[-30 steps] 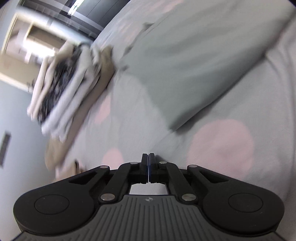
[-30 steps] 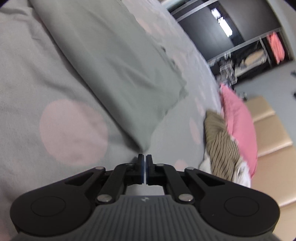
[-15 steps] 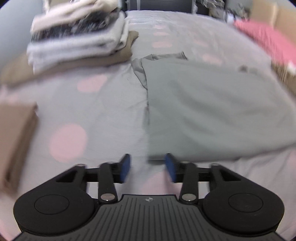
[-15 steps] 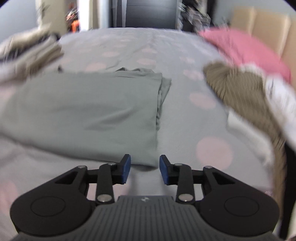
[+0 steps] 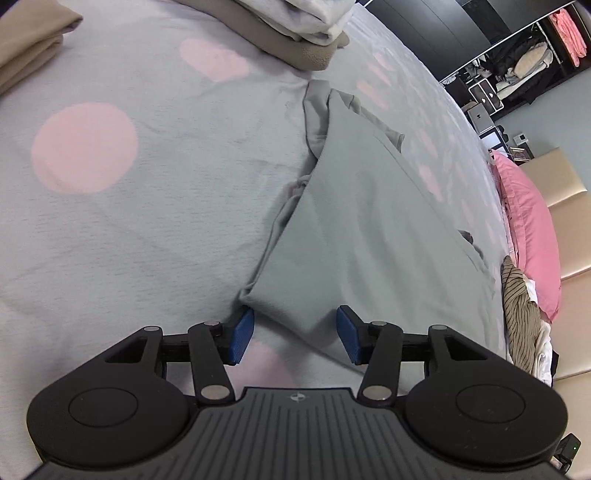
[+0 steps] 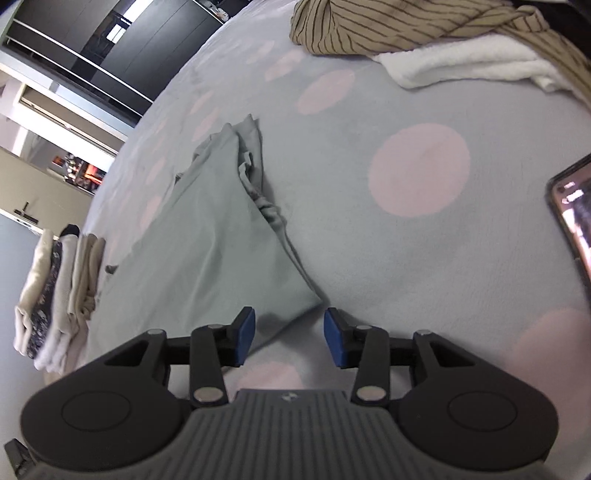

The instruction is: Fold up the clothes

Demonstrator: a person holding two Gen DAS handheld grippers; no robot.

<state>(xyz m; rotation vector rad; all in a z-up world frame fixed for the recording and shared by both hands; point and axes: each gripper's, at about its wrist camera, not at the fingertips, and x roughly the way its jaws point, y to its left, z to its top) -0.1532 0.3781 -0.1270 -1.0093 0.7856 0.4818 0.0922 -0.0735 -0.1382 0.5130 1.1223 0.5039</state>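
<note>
Beside folded grey garment (image 5: 354,236): stacked clothes (image 5: 295,33), pink pillow (image 5: 528,229); both claws wide, empty.

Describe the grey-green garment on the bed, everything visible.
The grey-green garment is plain, matte, soft knit-looking cloth, folded into a long flat panel on the dotted bedsheet. Bunched, wrinkled layers poke out along one long edge and at the far end. One near corner lies between the open jaws of the left gripper, the other between those of the right gripper; no pad presses on it. Both sets of jaws have just been opening. It lies apart from the clothes piles.
</note>
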